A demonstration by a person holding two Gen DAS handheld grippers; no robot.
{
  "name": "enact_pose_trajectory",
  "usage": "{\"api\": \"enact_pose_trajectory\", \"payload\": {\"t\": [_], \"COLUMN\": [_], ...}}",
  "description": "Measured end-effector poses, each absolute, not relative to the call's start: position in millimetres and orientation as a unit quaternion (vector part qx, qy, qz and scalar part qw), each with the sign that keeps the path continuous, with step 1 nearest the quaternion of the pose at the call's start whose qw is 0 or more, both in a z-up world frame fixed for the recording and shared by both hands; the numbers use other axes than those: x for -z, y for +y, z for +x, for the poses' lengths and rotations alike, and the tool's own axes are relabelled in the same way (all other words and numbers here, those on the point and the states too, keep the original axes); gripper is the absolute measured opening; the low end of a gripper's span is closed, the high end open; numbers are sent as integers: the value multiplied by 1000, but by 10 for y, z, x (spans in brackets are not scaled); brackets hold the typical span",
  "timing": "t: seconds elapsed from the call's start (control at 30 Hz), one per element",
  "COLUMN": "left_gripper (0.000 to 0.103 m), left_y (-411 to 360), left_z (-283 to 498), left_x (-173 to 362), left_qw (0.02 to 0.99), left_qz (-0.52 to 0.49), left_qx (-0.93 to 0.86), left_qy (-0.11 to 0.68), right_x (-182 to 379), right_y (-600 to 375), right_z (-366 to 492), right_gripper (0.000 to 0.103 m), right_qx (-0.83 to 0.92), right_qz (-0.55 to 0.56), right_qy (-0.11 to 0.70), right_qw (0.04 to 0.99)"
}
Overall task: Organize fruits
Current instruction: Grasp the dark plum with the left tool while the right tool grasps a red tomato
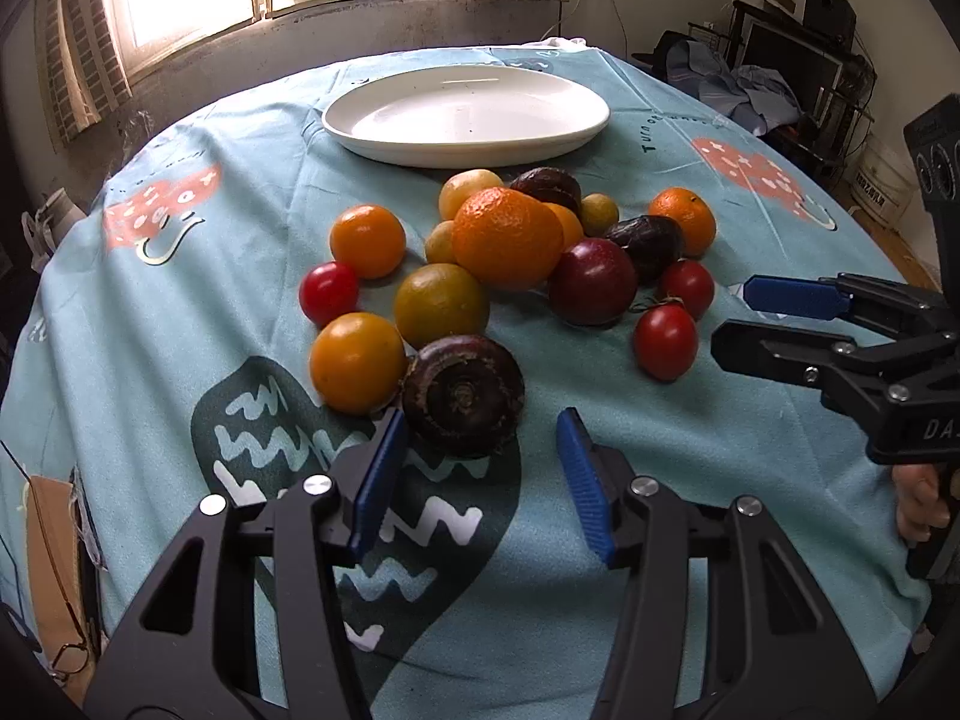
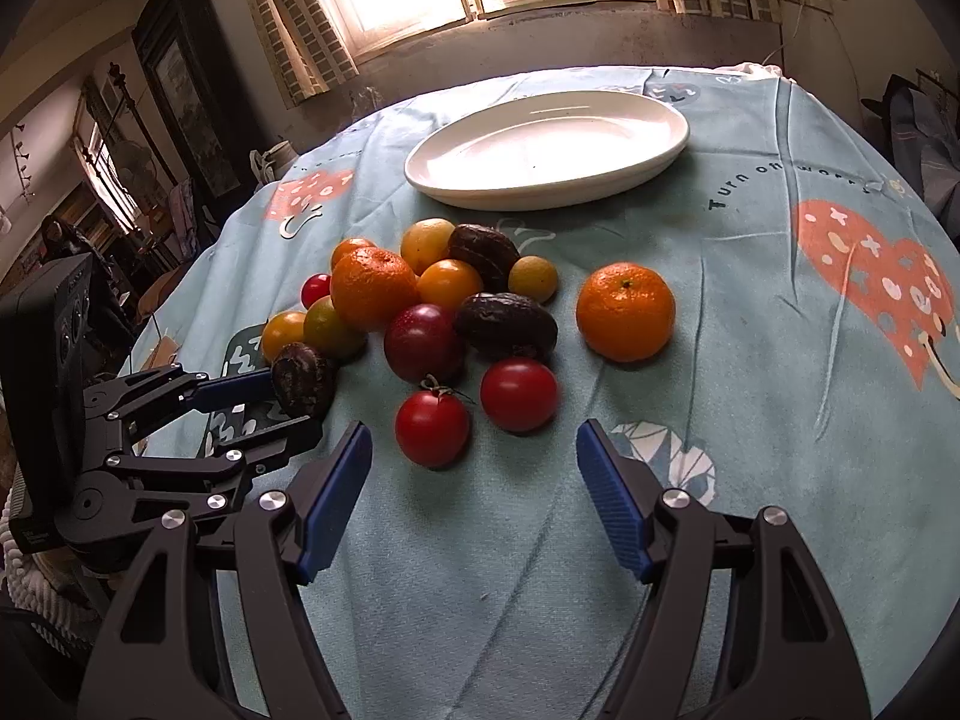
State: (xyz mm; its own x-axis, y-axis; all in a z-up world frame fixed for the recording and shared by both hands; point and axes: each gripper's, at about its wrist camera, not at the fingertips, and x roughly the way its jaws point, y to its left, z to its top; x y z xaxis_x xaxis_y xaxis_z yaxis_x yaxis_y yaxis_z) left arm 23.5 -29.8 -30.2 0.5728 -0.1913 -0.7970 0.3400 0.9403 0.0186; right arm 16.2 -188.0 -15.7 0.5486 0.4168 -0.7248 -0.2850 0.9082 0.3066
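A heap of fruit lies on the teal tablecloth [image 1: 690,450] in front of an empty white oval plate [image 1: 366,135] [image 2: 540,197]: a large orange [image 1: 507,237], small oranges, yellow-green citrus, red tomatoes [image 2: 432,429] and dark purple fruits. My left gripper [image 1: 480,426] [image 2: 288,405] is open around the nearest dark purple fruit [image 1: 462,393] [image 2: 303,378]; its left pad is at the fruit's side and the right pad stands off it. My right gripper [image 2: 473,431] [image 1: 735,315] is open, with two tomatoes just ahead of its tips. A lone orange [image 2: 624,311] sits apart on the right.
The round table drops off on all sides. A window and curtains are behind the plate. A hand [image 1: 918,501] holds the right gripper's handle. Shelves with electronics and clothes [image 1: 780,78] stand at the far right, a dark cabinet [image 2: 180,90] at the left.
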Motion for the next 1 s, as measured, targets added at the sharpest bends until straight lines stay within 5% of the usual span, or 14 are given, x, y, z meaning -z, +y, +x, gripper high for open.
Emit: {"api": "enact_pose_trajectory", "payload": {"t": [0.5,0.6,0.83,1.0], "left_gripper": [43,43,43,43], "left_y": [-49,17,26,15], "left_z": [262,160,162,234], "left_x": [199,159,181,253], "left_qw": [900,905,899,886], "left_qz": [16,6,-4,-15], "left_qx": [148,156,174,184], "left_qy": [409,396,403,425], "right_x": [162,179,286,311], "right_y": [-1776,-1612,-1488,-1582], "right_z": [149,152,333,418], "right_gripper": [71,58,51,30], "right_qx": [-208,-227,-212,-213], "right_qz": [57,36,43,75], "right_qy": [436,445,471,471], "right_qw": [874,866,855,853]}}
